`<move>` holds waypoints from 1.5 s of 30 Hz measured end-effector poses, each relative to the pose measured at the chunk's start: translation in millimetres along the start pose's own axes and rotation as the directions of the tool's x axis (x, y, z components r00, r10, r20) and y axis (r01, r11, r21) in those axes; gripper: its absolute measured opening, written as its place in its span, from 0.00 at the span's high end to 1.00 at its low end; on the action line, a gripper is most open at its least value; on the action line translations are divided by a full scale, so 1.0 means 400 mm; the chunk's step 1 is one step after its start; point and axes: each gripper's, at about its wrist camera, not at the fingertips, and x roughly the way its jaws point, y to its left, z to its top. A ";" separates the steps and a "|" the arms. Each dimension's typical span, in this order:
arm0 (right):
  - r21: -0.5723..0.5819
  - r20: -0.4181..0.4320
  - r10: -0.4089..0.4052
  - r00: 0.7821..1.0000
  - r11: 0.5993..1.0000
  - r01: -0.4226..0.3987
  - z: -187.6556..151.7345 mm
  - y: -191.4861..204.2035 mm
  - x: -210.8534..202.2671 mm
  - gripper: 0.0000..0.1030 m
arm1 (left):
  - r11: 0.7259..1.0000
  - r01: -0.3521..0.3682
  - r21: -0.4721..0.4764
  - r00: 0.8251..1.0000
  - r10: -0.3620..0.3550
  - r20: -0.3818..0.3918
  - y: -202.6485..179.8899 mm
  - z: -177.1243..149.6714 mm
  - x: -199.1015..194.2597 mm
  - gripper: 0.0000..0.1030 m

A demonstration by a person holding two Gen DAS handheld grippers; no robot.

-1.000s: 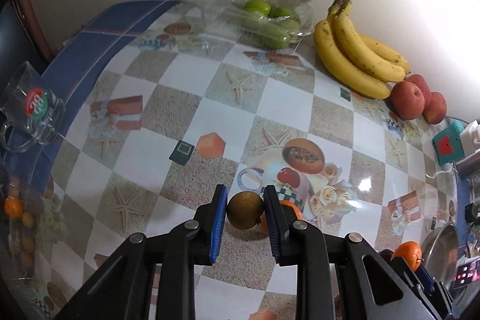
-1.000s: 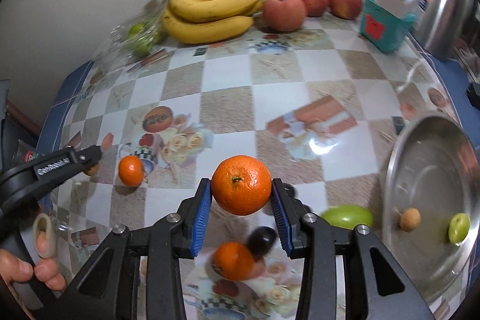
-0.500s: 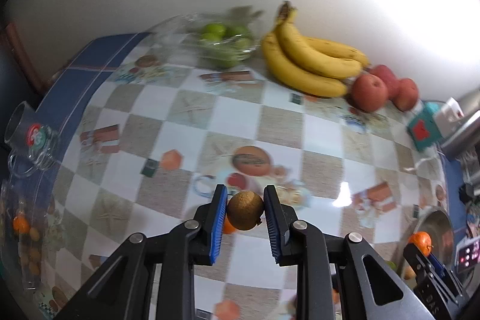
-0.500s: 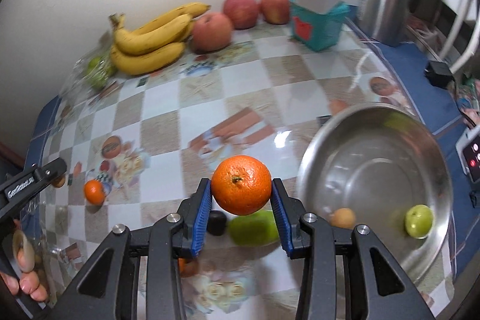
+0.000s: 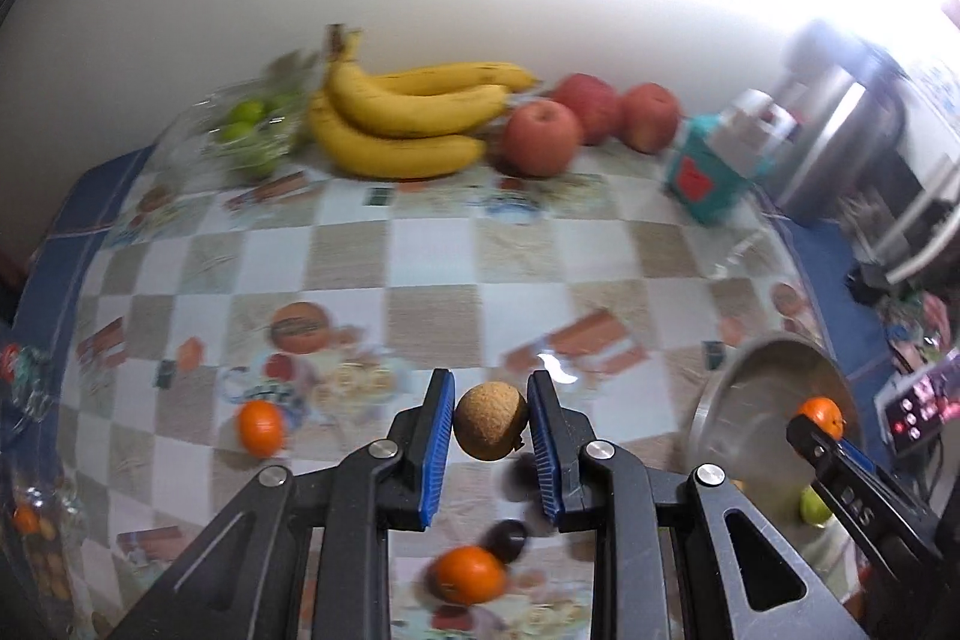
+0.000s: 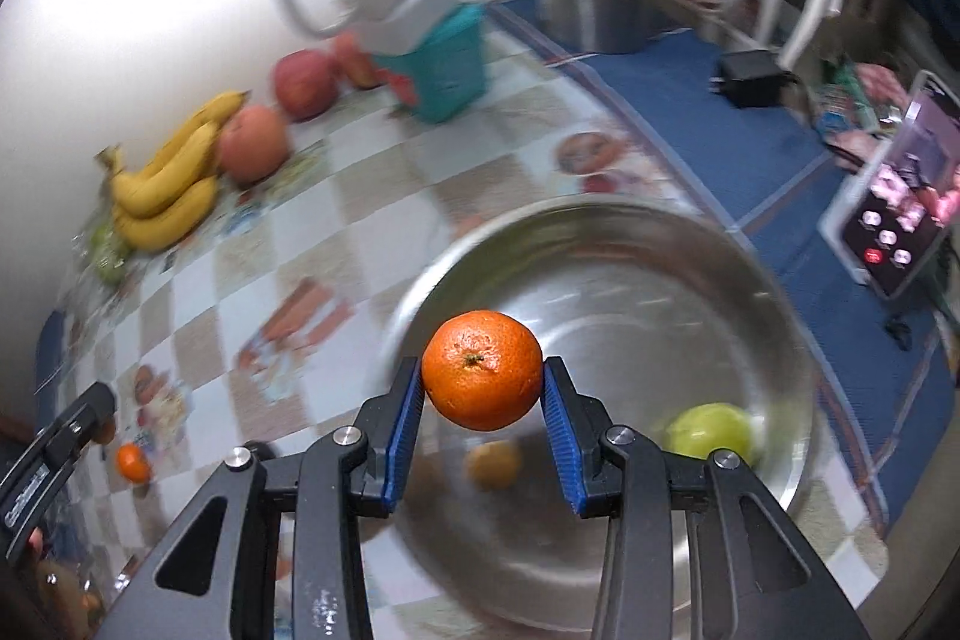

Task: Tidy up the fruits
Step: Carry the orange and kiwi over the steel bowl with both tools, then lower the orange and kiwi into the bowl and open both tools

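Checkered tablecloth [image 5: 432, 244] held bananas [image 5: 408, 118], apples [image 5: 543, 136]. Left gripper [image 5: 491, 430] clamped small brown fruit [image 5: 491, 429] above table. Right gripper [image 6: 480, 400] clamped orange [image 6: 481, 379] over steel bowl [image 6: 600, 232] containing green fruit [image 6: 711, 430].

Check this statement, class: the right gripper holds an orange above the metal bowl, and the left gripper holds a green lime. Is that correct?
Not quite. The left gripper holds a small round brown fruit, not a green lime, as the left wrist view shows. The rest stands: the right gripper holds an orange above the metal bowl.
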 end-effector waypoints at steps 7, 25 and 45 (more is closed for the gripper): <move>0.099 0.013 -0.054 0.998 0.994 0.052 0.029 -0.119 -0.012 0.60 | 0.992 0.078 0.096 0.997 -0.077 -0.010 -0.119 -0.018 0.009 0.74; 0.201 -0.012 -0.056 0.998 0.978 0.058 0.016 -0.230 0.024 0.60 | 0.917 0.128 0.377 0.989 -0.145 0.017 -0.393 -0.102 0.072 0.74; 0.216 -0.093 -0.080 0.993 0.971 0.098 0.003 -0.252 0.105 0.60 | 0.915 0.137 0.379 0.990 -0.130 -0.045 -0.404 -0.126 0.190 0.74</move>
